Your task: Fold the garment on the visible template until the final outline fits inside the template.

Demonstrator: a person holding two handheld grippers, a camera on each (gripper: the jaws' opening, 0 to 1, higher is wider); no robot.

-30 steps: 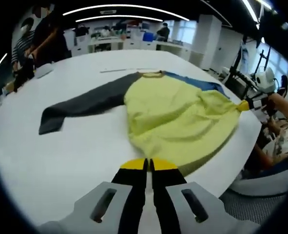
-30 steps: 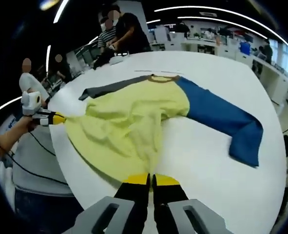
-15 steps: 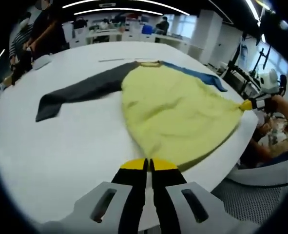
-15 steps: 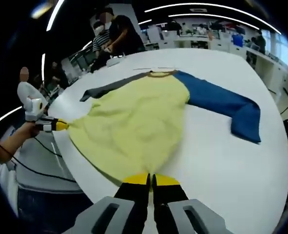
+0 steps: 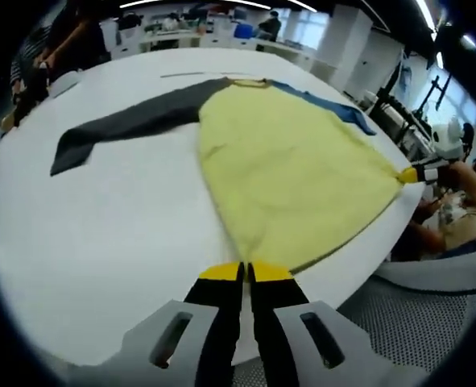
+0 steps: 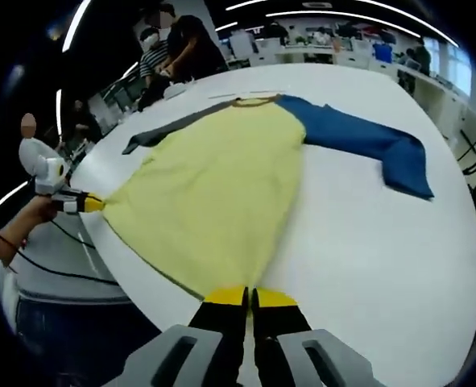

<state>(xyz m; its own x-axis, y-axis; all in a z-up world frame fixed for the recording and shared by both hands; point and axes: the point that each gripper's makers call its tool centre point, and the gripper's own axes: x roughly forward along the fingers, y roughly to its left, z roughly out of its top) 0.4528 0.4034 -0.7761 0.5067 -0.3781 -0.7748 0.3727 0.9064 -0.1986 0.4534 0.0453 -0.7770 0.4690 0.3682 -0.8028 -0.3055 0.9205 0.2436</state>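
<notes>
A long-sleeved garment with a yellow body (image 5: 286,169) (image 6: 213,185) lies spread flat on the white table (image 5: 101,218) (image 6: 382,242). Its brown collar (image 5: 250,81) (image 6: 254,101) points away from me. The dark grey sleeve (image 5: 125,125) (image 6: 161,135) stretches to one side and the blue sleeve (image 5: 334,109) (image 6: 366,145) to the other. My left gripper (image 5: 244,272) (image 6: 93,204) is shut on one bottom corner of the hem. My right gripper (image 6: 250,297) (image 5: 407,173) is shut on the other corner. Both corners sit at the table's near edge.
Two people (image 5: 52,56) (image 6: 181,48) stand at the table's far side beside a small pale object (image 5: 64,81) (image 6: 177,91). A thin pale strip (image 5: 189,74) lies beyond the collar. Office desks (image 5: 221,36) line the back. The floor drops away just behind the near edge.
Both grippers have drawn the hem back toward the near table edge. The yellow body, wrinkled and bunched a second ago, is now stretched flat and taut.
</notes>
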